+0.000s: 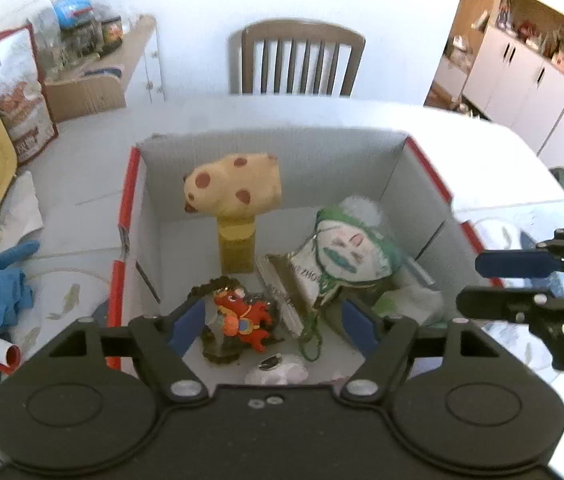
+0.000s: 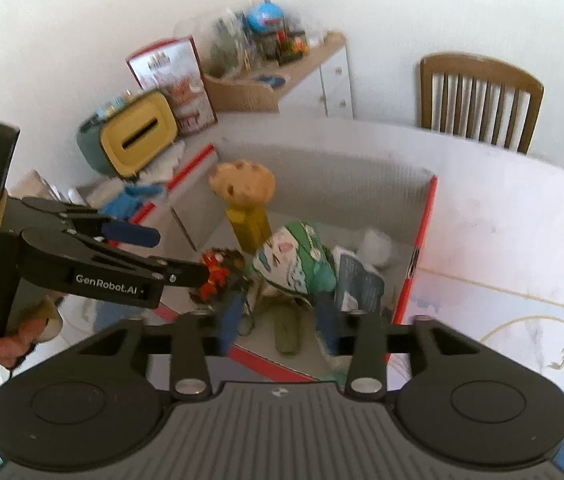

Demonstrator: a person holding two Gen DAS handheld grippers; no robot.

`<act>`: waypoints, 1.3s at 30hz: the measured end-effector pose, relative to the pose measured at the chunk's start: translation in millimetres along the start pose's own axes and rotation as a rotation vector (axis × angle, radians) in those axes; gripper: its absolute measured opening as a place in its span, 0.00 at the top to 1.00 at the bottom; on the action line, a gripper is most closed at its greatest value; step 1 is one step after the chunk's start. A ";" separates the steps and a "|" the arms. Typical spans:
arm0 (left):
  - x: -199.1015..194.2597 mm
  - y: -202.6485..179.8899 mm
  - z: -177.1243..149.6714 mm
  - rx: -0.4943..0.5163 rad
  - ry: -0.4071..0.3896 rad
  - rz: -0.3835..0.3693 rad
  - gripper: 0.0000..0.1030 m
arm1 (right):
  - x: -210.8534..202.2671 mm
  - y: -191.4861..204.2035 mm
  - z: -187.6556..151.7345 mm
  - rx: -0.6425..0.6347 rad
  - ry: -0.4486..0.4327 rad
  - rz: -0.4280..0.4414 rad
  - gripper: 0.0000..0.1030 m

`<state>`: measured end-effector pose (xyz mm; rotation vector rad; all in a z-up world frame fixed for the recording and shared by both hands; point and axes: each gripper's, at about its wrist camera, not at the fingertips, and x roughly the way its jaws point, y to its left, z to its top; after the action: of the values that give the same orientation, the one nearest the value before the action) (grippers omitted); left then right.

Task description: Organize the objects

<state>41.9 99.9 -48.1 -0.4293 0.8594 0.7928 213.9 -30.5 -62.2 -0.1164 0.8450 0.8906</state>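
2 claws, left claw (image 1: 273, 320) and right claw (image 2: 279, 328), both wide, empty, above box (image 1: 269, 152). Red figurine (image 1: 243, 314) inside: light, rigid, probably fragile; best pinched across body.

The cardboard box (image 1: 137, 208) serves as landmark. In the left wrist view its near wall is hidden behind the left gripper (image 1: 273, 322) body, which also cuts off a pale pinkish item (image 1: 282, 372) at the box's near end — what it is cannot be told. Right of the box, the right gripper (image 1: 478, 282) runs off the picture's edge. In the right wrist view the box contents are smeared by blur; the dark packet (image 2: 360, 284) near the right wall carries unreadable print, and the red figure (image 2: 213, 274) is half covered.
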 end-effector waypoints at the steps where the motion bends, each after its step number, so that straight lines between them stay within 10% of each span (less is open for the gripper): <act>1: -5.3 -0.3 1.8 -0.006 -0.016 0.000 0.25 | -5.1 1.4 -0.4 0.000 -0.016 0.001 0.48; 15: -75.9 -17.1 -12.8 -0.001 -0.215 0.051 0.06 | -54.5 16.8 -11.4 0.000 -0.163 0.001 0.29; 39: -106.2 -36.4 -38.4 0.005 -0.277 0.051 0.00 | -95.7 24.4 -40.9 0.036 -0.318 -0.042 0.00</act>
<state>7.8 5.7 15.3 -0.2856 0.6162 0.8740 139.4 -93.0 -17.8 0.0389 0.5592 0.8272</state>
